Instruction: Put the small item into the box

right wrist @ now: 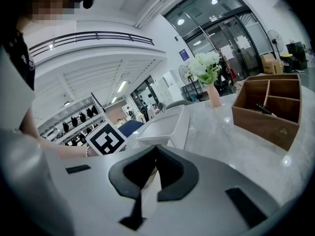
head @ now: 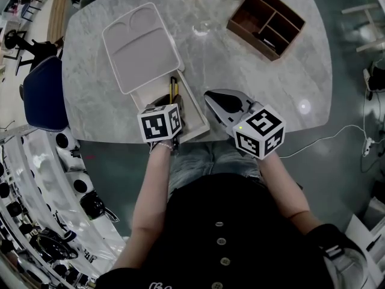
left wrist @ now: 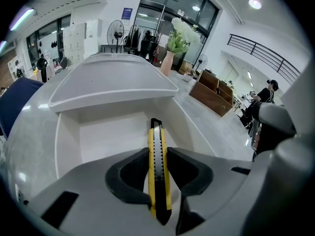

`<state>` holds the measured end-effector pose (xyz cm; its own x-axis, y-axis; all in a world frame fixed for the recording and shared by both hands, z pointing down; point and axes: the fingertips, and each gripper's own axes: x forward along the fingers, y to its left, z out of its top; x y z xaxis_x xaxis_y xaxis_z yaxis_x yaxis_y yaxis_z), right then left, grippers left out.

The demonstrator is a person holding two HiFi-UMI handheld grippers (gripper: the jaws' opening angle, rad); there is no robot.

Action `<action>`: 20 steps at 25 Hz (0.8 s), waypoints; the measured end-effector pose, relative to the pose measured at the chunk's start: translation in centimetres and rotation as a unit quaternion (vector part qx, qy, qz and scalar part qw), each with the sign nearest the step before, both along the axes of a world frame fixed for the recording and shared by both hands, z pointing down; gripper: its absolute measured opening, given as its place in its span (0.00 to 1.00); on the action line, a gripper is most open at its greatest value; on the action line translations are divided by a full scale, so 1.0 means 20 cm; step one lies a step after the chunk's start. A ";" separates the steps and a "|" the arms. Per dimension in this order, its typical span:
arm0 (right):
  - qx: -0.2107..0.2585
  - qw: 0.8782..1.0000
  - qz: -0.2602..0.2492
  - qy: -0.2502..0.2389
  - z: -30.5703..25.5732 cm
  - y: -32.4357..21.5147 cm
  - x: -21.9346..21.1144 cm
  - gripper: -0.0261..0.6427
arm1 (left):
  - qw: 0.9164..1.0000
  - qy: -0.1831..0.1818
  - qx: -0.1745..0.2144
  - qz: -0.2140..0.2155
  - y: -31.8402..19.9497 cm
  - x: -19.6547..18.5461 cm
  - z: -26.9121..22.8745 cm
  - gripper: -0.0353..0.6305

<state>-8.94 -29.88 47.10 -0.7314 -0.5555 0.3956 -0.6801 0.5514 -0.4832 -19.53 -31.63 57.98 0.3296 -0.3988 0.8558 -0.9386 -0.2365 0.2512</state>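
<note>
A yellow and black utility knife (left wrist: 157, 171) is clamped between the fingers of my left gripper (left wrist: 157, 156), its tip pointing forward over the open white box (left wrist: 93, 141). In the head view the knife (head: 173, 89) sticks out ahead of the left gripper (head: 171, 104) and hangs above the box (head: 197, 114) near the table's front edge. The box's lid (head: 141, 44) lies against its far end. My right gripper (head: 212, 98) is just to the right of the box. Its jaws meet at the tips (right wrist: 156, 149) with nothing between them.
A wooden organizer (head: 266, 21) with compartments stands at the table's back right, and a clear glass (head: 201, 27) is at the back middle. A vase of white flowers (left wrist: 173, 48) stands beyond the lid. A blue chair (head: 45, 92) is left of the table.
</note>
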 end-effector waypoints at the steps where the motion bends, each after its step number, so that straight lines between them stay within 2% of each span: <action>1: -0.002 1.000 0.000 0.000 0.01 0.00 0.00 0.04 | 1.000 0.002 0.000 0.000 0.00 0.00 0.00 0.24; 12: -0.010 1.000 -0.002 -0.002 0.04 0.04 -0.04 0.04 | 1.000 0.012 0.006 0.003 0.00 0.02 -0.01 0.26; 20: -0.006 1.000 -0.003 -0.001 0.01 0.04 -0.08 0.04 | 0.999 0.035 0.035 0.008 -0.04 0.00 -0.15 0.27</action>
